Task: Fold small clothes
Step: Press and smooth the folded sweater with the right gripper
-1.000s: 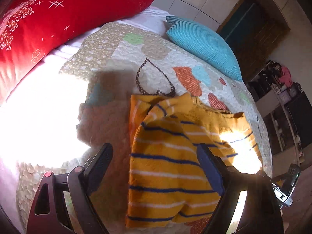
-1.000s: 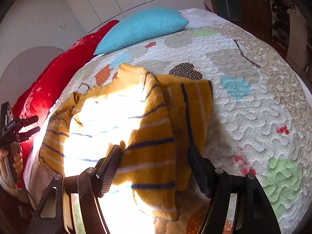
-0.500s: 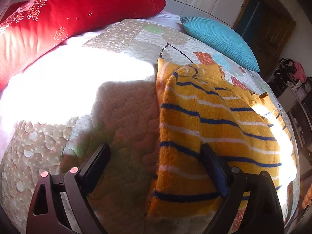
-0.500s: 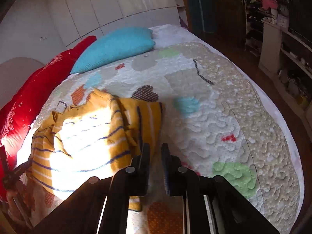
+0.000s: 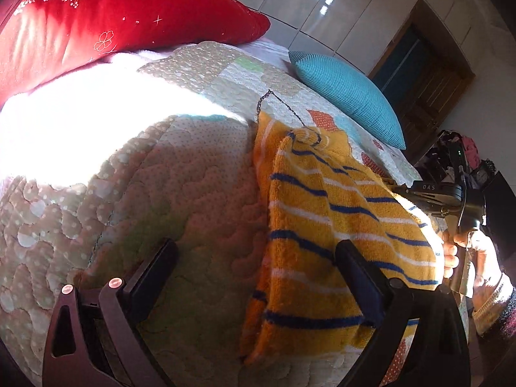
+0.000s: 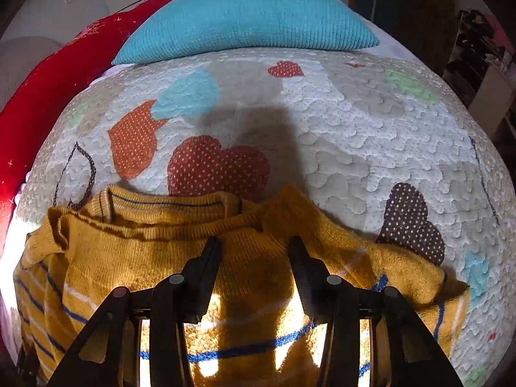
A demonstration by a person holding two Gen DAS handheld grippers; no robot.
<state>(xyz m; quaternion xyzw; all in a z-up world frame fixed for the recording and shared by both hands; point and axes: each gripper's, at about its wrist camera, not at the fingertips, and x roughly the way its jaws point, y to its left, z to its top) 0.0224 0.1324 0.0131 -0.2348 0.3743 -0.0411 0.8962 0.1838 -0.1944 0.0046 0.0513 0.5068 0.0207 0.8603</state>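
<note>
A yellow sweater (image 5: 322, 219) with blue and white stripes lies partly folded on the quilt (image 5: 161, 193). My left gripper (image 5: 254, 258) hovers low over its left edge, jaws wide and still opening. Its right finger (image 5: 354, 277) is above the knit, its left finger over bare quilt, and nothing is pinched. My right gripper (image 6: 254, 248) points down at the sweater (image 6: 161, 242) just below the collar. Its jaws are opening, with the knit under the gap and the pads not pressing it. In the left wrist view a hand (image 5: 451, 251) holds the right gripper (image 5: 395, 187) at the sweater's far side.
A red pillow (image 5: 96, 22) and a teal pillow (image 6: 245, 16) lie at the head of the bed. Strong sunlight washes out part of the quilt (image 6: 354, 129). Cluttered shelves (image 5: 467, 154) and a dark door (image 5: 419, 74) stand beyond the bed's right side.
The right gripper let go of the sweater's folded part, narrowed almost shut while pulled back, then swung in low over the collar area with jaws widening. The left gripper sank slightly and widened.
</note>
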